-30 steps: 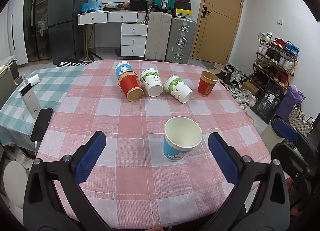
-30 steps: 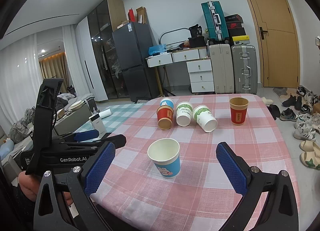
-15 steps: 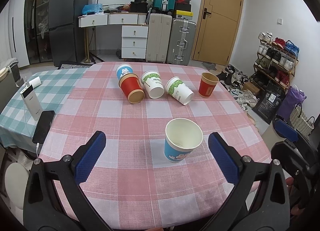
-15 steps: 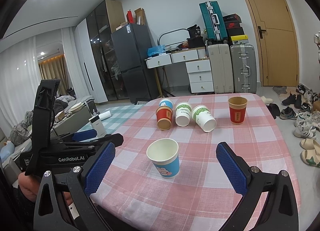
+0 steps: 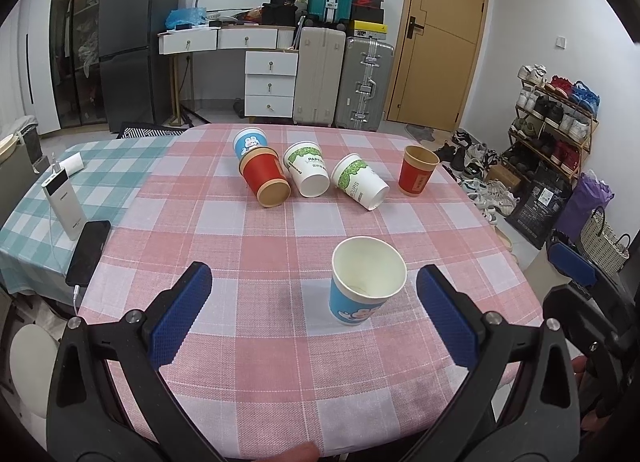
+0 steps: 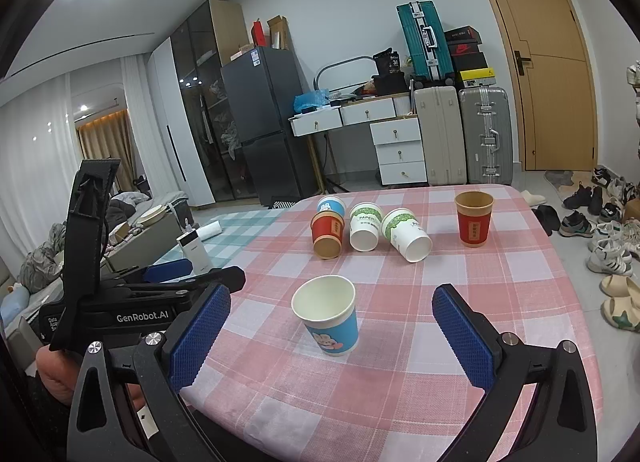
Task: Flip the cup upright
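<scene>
A blue cup (image 5: 366, 282) stands upright, mouth up, near the front edge of the worktop (image 5: 248, 246), which is covered in a pink checked cloth. The left gripper (image 5: 314, 316) and the right gripper (image 6: 332, 338) are both spread wide and grasp nothing, each hanging just short of the cup. Farther back, a red cup (image 5: 265, 181) and two white cups (image 5: 307, 175) lie on their sides, while another red cup (image 5: 418, 176) stands upright to their right.
</scene>
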{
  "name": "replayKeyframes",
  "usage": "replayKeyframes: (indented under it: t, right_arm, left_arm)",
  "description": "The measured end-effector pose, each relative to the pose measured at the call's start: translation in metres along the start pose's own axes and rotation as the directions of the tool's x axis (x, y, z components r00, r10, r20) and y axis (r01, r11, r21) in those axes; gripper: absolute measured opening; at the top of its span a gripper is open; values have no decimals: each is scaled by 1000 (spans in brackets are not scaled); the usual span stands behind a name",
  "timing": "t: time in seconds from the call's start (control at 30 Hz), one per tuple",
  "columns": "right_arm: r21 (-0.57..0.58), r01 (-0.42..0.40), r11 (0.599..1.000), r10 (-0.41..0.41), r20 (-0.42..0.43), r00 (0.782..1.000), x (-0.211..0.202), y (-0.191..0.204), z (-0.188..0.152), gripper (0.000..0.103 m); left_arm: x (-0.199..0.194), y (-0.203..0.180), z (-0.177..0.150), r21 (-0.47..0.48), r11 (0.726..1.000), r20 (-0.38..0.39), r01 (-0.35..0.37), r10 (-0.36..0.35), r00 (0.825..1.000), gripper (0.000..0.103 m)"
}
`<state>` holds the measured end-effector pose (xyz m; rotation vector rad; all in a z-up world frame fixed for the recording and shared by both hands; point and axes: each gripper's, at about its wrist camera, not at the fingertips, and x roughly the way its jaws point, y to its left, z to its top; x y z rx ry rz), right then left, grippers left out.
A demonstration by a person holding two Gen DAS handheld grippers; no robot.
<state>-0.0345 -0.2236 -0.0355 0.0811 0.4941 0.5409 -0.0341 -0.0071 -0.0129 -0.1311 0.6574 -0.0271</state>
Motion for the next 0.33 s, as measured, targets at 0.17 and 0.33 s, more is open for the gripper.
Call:
replayKeyframes:
  t: [0.17, 0.33]
  right_arm:
    - [5, 2, 1000, -2, -4, 1000, 0, -1, -1, 103]
    - [15, 4, 1000, -4, -10, 1000, 3, -4, -4, 103]
  left_arm:
    - [1, 0, -2, -1, 1000, -1, -14, 14, 1000, 102]
    - [0, 0, -4, 13, 1000, 22, -20, 20, 1000, 102]
